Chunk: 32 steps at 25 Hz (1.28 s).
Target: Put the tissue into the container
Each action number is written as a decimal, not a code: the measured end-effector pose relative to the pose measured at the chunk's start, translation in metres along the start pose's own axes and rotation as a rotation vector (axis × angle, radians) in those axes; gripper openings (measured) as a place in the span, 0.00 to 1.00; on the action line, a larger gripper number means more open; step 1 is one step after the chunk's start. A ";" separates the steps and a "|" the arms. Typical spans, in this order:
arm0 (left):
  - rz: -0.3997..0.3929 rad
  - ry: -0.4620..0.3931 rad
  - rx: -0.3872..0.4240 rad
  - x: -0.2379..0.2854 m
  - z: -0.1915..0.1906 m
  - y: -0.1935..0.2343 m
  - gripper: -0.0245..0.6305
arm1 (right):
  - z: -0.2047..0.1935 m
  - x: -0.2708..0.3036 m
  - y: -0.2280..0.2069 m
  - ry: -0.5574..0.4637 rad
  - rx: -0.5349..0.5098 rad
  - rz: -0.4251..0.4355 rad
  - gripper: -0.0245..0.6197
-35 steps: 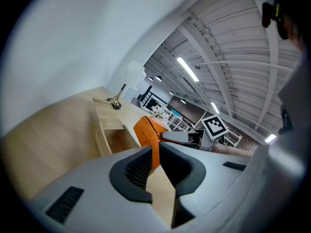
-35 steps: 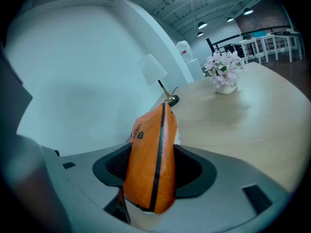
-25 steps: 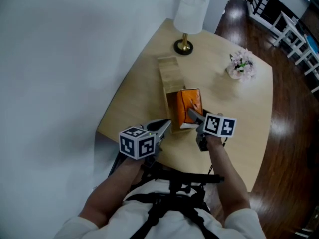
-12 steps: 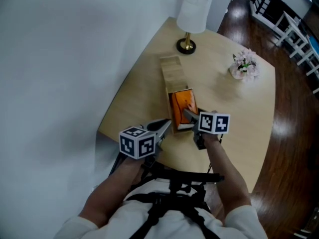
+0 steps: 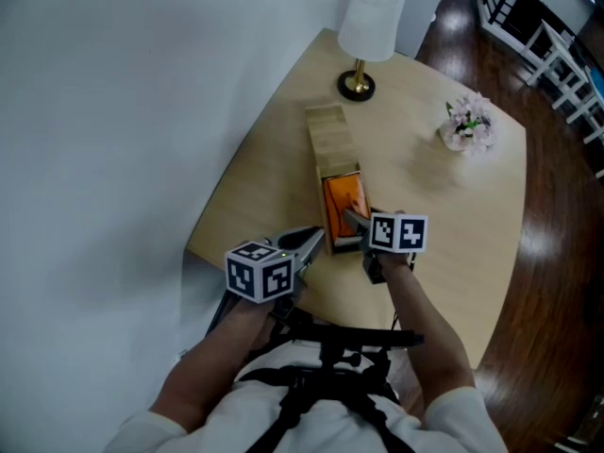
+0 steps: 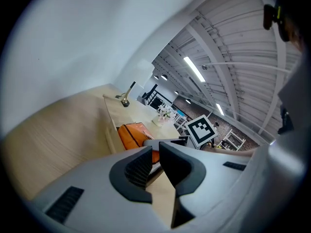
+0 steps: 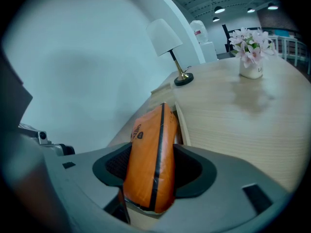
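We hold the right gripper [image 5: 354,220] [image 7: 150,165] over the near end of the long, narrow light-wood box container [image 5: 329,132], its jaws clamped on the flat sides of the orange plastic tissue pack [image 5: 343,196] [image 7: 151,147]. The pack stands on edge between the pads, with a dark seam running along its upper edge. From the head view it sits within the open near section of the box. How deep it reaches we cannot tell. In the right gripper view the box's thin wooden wall [image 7: 183,124] shows just beyond the pack on the right.

Our left gripper [image 5: 315,239] [image 6: 153,161] hangs just beside the box's near left corner, apart from the pack. Its jaws are drawn almost together with only a sliver between the ribbed pads, and they grip nothing. Its view looks along the box's side wall [image 6: 111,130] to the orange pack [image 6: 133,134].

The box lies lengthwise on a pale wooden table [image 5: 444,225] set against a white wall [image 5: 123,111]. Near the box's far end stands a white-shaded lamp with a round brass base [image 5: 367,25] [image 7: 165,37], and well to the right a small white vase of pink flowers [image 5: 469,123] [image 7: 250,52]. A dark glossy wooden floor [image 5: 566,253] borders the table.
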<state>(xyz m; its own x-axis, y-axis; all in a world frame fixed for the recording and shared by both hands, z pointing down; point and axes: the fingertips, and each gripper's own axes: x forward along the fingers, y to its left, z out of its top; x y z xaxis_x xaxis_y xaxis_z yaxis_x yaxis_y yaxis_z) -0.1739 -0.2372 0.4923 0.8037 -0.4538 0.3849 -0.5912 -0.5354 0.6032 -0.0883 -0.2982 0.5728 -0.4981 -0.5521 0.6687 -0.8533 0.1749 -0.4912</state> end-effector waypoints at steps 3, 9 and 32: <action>0.001 0.003 -0.005 0.001 -0.002 0.001 0.08 | -0.002 0.006 0.000 0.016 -0.007 -0.010 0.44; -0.001 0.012 -0.018 0.002 -0.006 0.002 0.08 | 0.000 0.012 0.000 0.038 -0.045 -0.055 0.48; -0.003 0.028 -0.026 0.005 -0.007 0.006 0.08 | -0.001 0.007 0.005 0.125 -0.014 -0.042 0.53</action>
<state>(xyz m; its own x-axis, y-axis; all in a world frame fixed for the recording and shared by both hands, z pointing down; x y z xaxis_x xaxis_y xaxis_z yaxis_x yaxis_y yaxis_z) -0.1725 -0.2377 0.5031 0.8075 -0.4320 0.4017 -0.5867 -0.5184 0.6221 -0.0959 -0.3001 0.5759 -0.4760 -0.4539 0.7533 -0.8757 0.1656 -0.4535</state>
